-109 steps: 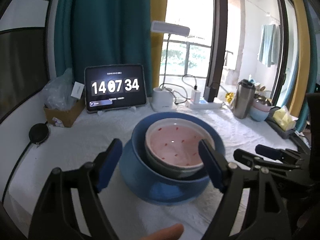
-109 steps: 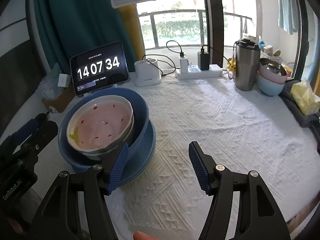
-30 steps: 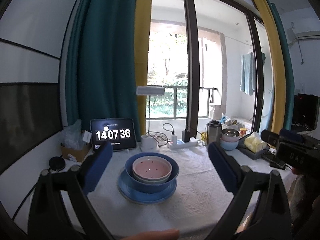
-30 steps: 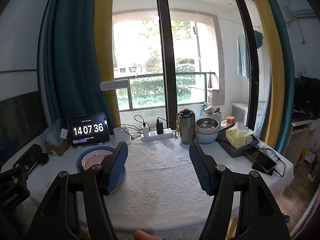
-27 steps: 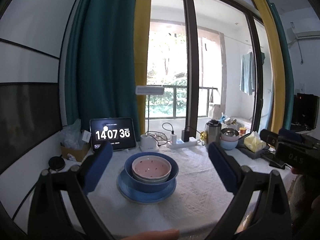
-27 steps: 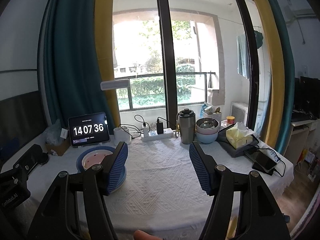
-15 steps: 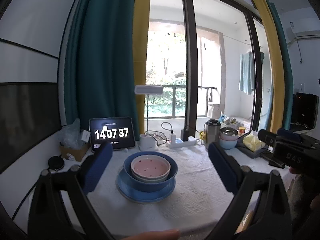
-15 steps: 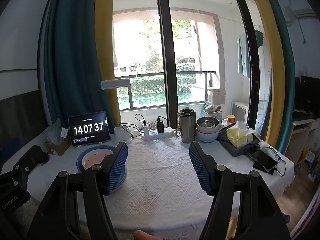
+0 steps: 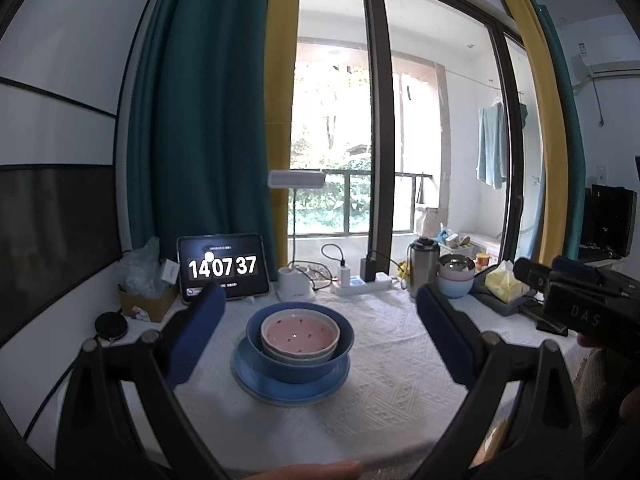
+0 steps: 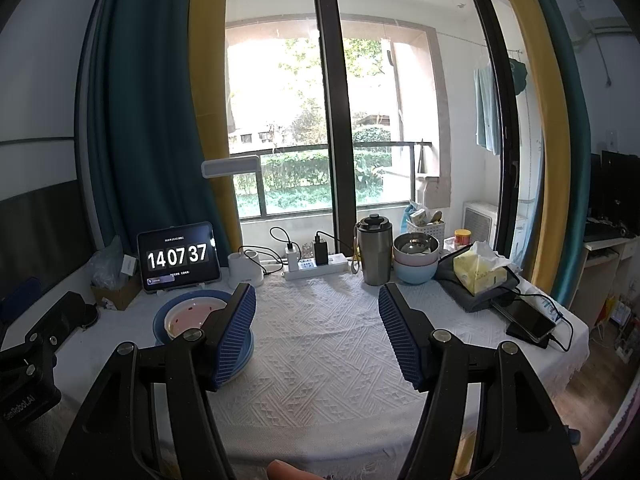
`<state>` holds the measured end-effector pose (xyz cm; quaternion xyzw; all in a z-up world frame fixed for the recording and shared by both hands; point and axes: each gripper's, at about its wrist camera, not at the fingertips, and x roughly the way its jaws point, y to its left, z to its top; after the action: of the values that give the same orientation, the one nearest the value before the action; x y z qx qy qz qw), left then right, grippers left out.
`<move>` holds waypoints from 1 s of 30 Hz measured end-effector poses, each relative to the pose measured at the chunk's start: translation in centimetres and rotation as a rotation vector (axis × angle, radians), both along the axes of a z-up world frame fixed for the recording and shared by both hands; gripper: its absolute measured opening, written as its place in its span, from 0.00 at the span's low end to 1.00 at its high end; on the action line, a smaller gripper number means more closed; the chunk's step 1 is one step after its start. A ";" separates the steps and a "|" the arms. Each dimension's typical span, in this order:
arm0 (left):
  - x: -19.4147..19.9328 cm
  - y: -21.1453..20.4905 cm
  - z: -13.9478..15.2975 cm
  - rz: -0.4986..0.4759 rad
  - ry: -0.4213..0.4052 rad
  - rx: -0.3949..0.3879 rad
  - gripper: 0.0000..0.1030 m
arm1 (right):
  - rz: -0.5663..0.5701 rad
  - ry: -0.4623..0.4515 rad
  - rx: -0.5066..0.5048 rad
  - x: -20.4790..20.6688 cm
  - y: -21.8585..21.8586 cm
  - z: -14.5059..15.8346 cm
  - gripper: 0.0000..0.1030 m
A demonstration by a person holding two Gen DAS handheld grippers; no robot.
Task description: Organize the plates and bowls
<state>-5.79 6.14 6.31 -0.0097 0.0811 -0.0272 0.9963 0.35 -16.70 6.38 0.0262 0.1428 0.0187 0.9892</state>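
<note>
A pink ceramic bowl with small red specks point(image 9: 300, 330) is nested inside a deep dark-blue bowl point(image 9: 299, 362), which is set on a flat blue plate point(image 9: 291, 388); the stack is found on the left part of the bench point(image 9: 384, 384), which is covered with a white textured cloth. Behind the stack, a black tablet showing a clock point(image 9: 222, 267) is propped upright, with a white lamp base point(image 9: 294, 285) and a white power strip point(image 9: 362, 283) beside it. Farther right, a steel tumbler point(image 10: 374, 251) is seen just beside a second stack of pink and pale-blue bowls point(image 10: 415, 262). The left claw point(image 9: 316, 342) is held spread wide and empty, the stack framed between its blue pads without being touched. The right claw point(image 10: 316, 334) is likewise spread apart, with nothing between its pads.
</note>
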 end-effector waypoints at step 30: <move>0.0 -0.2 0.1 -0.013 0.005 0.004 0.95 | 0.000 0.004 0.000 0.0 0.4 -0.2 0.66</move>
<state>-5.77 5.89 6.44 -0.0070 0.0836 -0.0336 0.9959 0.38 -16.33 6.21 0.0263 0.1449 0.0185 0.9889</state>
